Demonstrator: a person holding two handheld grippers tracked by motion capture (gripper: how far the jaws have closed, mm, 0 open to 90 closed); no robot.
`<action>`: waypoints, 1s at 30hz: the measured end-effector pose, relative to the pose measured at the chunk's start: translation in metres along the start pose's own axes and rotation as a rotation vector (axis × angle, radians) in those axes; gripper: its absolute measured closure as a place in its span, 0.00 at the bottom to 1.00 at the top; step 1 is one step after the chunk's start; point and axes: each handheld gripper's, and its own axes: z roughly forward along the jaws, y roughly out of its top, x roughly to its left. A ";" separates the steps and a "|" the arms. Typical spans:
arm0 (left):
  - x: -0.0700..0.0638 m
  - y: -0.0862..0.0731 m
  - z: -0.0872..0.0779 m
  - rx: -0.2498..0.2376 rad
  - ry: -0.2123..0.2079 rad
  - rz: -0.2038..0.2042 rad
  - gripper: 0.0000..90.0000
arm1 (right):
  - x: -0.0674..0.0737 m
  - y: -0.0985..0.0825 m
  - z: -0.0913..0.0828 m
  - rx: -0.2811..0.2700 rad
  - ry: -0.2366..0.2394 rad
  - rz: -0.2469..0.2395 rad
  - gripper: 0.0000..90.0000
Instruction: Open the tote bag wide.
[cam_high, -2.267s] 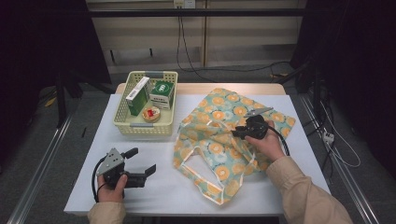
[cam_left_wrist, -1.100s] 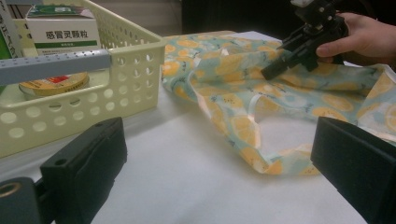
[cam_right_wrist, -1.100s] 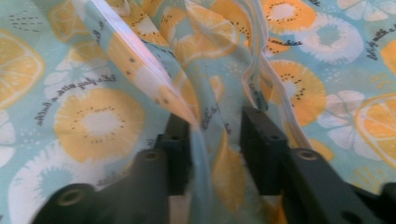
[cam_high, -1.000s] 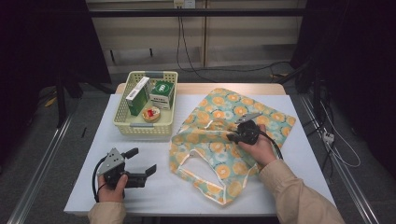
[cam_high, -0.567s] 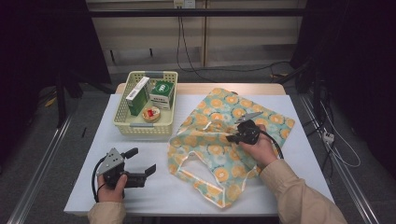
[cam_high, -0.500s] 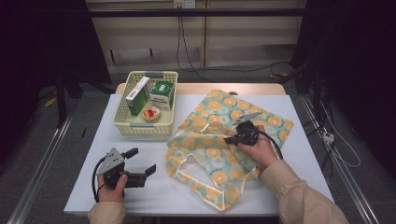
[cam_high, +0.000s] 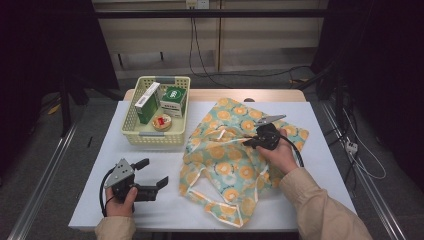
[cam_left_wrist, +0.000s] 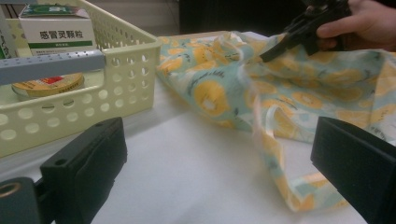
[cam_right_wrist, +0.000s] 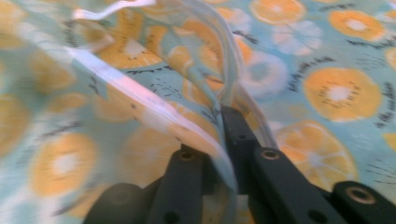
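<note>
While the left gripper (cam_high: 152, 186) waits at the near left of the table (cam_high: 165, 212), its jaws standing wide apart with nothing between them, we see the real work going on to the right. Just beyond that idle tool lies the cloth bag (cam_high: 230, 165), printed with orange slices on a pale green ground, spread and rumpled across the middle of the white tabletop, one white-edged handle loop (cam_high: 220, 200) sprawled toward the near edge. From the left gripper view we catch the bag's nearest folds lifted a little off the table, with the right gripper (cam_left_wrist: 280, 44) biting into its upper edge farther off. Over there the right gripper (cam_high: 250, 142) is clamped on the bag's white-trimmed rim, the fabric pinched between its narrow jaws; the right gripper view puts that trim (cam_right_wrist: 154, 109) running straight into the closed pads. The jaws have just eased a touch, yet the cloth sits firmly between them. So we judge the grab done and the opening of the bag barely begun: the mouth is raised on one side only and sags shut elsewhere. Farther back on the left sits the yellow basket (cam_high: 155, 135), holding its boxes (cam_high: 172, 100) and a small round tin (cam_high: 161, 122), none of it packed yet. By our reading the loading is all still ahead.
</note>
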 end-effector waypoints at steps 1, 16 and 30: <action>0.000 0.000 0.000 0.002 0.001 0.001 0.04 | -0.003 -0.002 0.004 0.003 -0.010 0.001 0.90; 0.000 0.000 0.000 0.004 0.003 -0.004 0.04 | 0.019 -0.008 0.028 0.080 -0.010 -0.102 0.41; 0.001 0.000 0.002 0.006 0.000 -0.003 0.04 | 0.002 0.010 0.020 0.078 0.017 0.011 1.00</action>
